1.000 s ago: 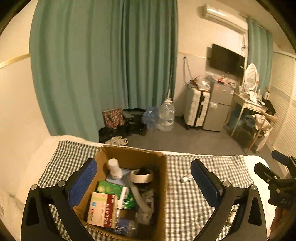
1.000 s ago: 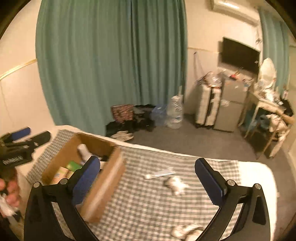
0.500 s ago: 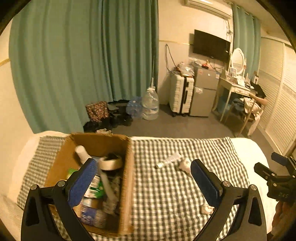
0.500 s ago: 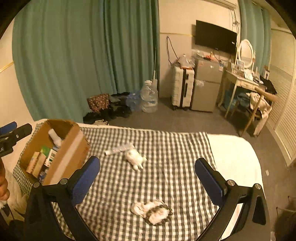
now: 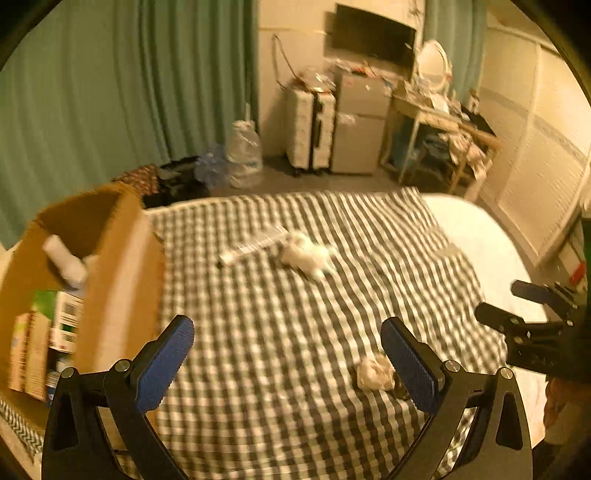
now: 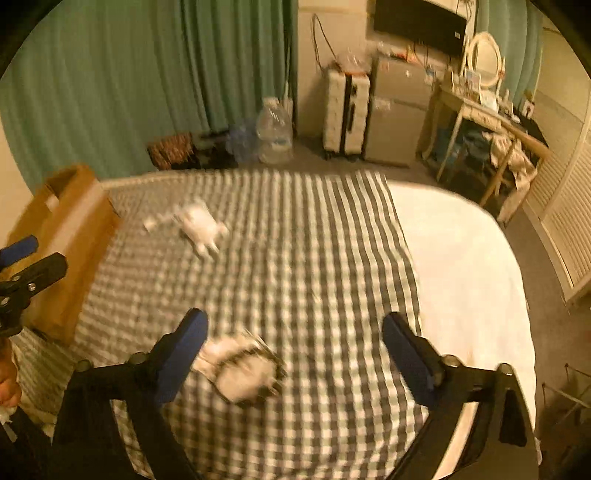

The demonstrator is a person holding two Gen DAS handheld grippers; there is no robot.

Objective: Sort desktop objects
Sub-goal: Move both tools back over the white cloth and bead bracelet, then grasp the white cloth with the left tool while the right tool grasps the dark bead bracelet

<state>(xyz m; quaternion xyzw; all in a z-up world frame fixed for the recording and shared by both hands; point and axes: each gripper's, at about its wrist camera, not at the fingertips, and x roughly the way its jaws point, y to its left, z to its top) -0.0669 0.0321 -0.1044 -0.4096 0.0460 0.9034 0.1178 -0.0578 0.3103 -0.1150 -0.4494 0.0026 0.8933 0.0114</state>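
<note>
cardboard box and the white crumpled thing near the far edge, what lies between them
A tube lies on the checked cloth between the cardboard box and the white crumpled thing, beside the latter; the left wrist view shows it best.

teal curtains [image 5: 110, 96] fill the upper left of the frame, warm dim light over cream walls. a dark tv [image 6: 417, 18] hangs at upper right above a white suitcase [image 6: 345, 110] and a grey cabinet [image 6: 395, 122]. a cluttered desk [image 6: 491, 118] with a round mirror [image 6: 484, 59] stands at far right beside louvred doors [image 5: 535, 177]. grey floor, perhaps carpet, holds a big water bottle [image 5: 243, 155]. a bed [image 6: 461, 266] with a checked cloth [image 6: 314, 251] fills the lower frame.
</note>
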